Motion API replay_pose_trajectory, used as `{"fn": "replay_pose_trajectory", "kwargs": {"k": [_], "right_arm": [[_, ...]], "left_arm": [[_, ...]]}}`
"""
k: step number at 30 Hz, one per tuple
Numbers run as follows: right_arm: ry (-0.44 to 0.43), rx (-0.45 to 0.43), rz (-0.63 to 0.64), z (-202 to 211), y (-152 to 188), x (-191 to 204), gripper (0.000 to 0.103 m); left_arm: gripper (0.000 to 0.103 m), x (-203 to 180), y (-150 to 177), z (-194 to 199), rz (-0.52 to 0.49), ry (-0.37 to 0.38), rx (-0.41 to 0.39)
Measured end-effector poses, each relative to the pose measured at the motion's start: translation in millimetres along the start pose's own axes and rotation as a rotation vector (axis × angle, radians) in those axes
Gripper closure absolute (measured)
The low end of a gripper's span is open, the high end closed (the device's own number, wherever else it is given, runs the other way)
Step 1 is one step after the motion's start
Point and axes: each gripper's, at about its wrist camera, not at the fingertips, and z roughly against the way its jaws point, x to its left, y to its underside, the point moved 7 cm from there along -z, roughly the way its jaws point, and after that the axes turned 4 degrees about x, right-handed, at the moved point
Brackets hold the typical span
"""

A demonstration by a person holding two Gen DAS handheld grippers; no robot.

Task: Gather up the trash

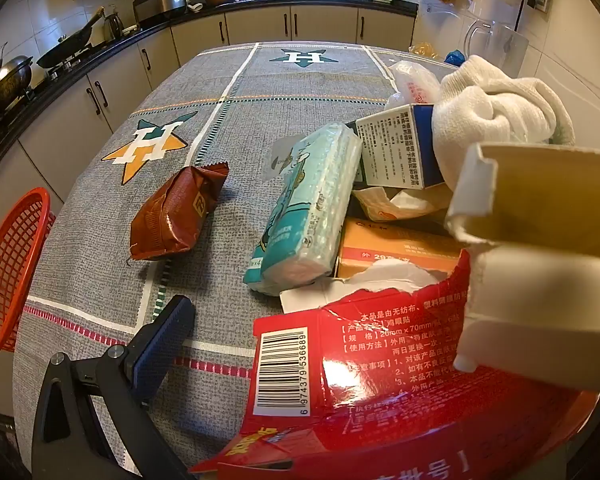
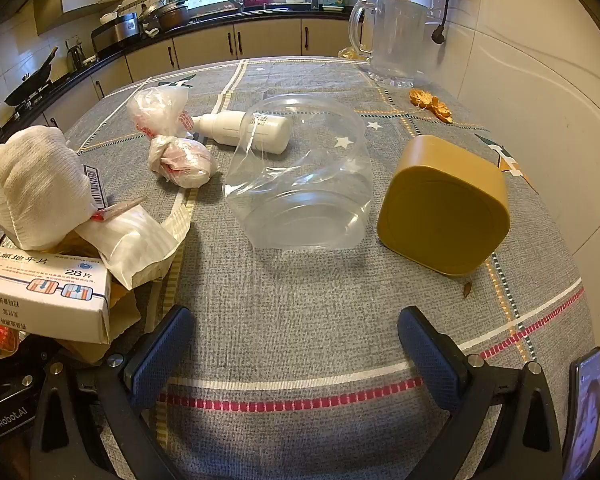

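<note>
Trash pile (image 1: 400,208) sits on the tabletop (image 1: 260,92): red torn box (image 1: 380,360) nearest, tissue pack (image 1: 308,208), orange box (image 1: 384,248), white sock (image 1: 496,116) on top. Brown wrapper (image 1: 176,212) lies apart to the left, red basket (image 1: 12,268) at the left edge. Left claw (image 1: 300,360) wide open, holding nothing; only one finger visible. Right claw (image 2: 296,344) wide open, empty, over bare cloth. Beyond it: clear jar (image 2: 300,176) on its side, yellow lid (image 2: 444,204) to the right, white bottle (image 2: 248,130) and tied bags (image 2: 172,140) farther left.
</note>
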Motion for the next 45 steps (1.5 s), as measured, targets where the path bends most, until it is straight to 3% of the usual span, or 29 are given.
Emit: {"fn": "replay_pose_trajectory", "kwargs": {"k": [8, 16, 27, 30, 37, 45], "right_arm": [[0.001, 0.003, 0.001, -0.1, 0.3, -0.1, 0.0], [-0.064, -0.002, 0.036, 21.0, 20.9, -2.2, 0.0], [-0.123, -0.289, 0.129, 139.5, 61.2, 23.9, 0.0], [-0.166, -0.303, 0.144, 146.7, 71.1, 39.0, 0.0], [-0.207, -0.312, 0.143, 156.0, 93.4, 46.6, 0.0], [-0.218, -0.311, 0.15, 155.6, 94.0, 48.0, 0.0]], "left_arm": [[0.0, 8.0, 8.6, 6.8, 0.0, 0.018, 0.014], [0.0, 25.7, 35.1, 59.4, 0.014, 0.047, -0.109], [0.0, 46.3, 73.0, 144.5, 0.034, 0.034, -0.311], [0.0, 51.1, 82.3, 155.9, 0.044, 0.008, -0.34], [0.0, 57.2, 100.6, 168.6, 0.037, -0.035, -0.365], [0.0, 65.6, 105.3, 156.7, 0.048, -0.065, -0.353]]}}
